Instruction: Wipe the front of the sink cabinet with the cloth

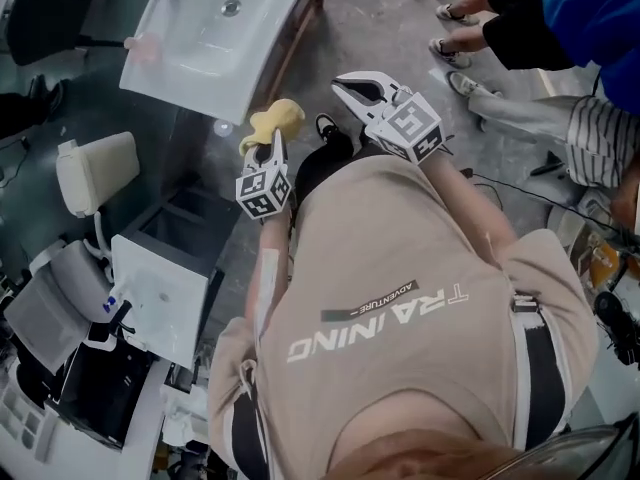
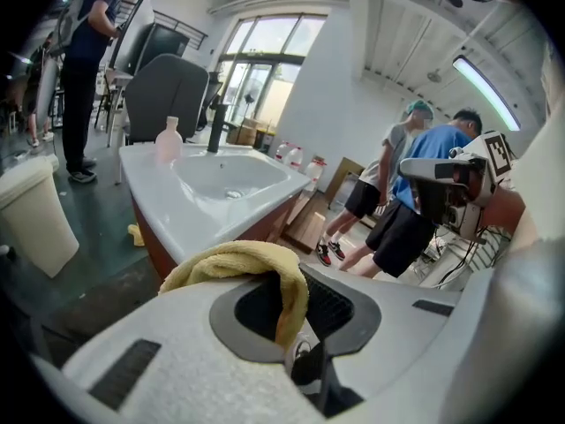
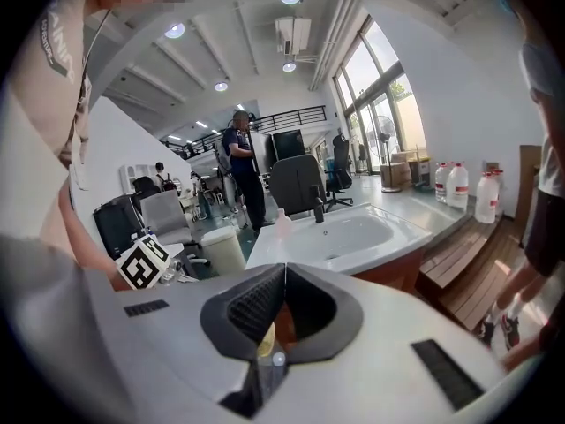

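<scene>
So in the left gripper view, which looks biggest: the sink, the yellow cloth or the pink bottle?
1. sink, the biggest.
2. yellow cloth, though it's very close to the camera, which makes it look big.
3. pink bottle, clearly the smallest.

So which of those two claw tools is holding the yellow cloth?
The left gripper: its jaws are shut on the yellow cloth. The right gripper is shut with nothing between its jaws.

A pink bottle point(image 2: 169, 141) and a black faucet point(image 2: 216, 129) are carried at the far edge of the white sink counter point(image 2: 146, 184). On the floor point(image 2: 97, 268), a white bin point(image 2: 31, 215) is set off the counter's left side, and a small yellow item point(image 2: 135, 234) is seen at its foot.
</scene>
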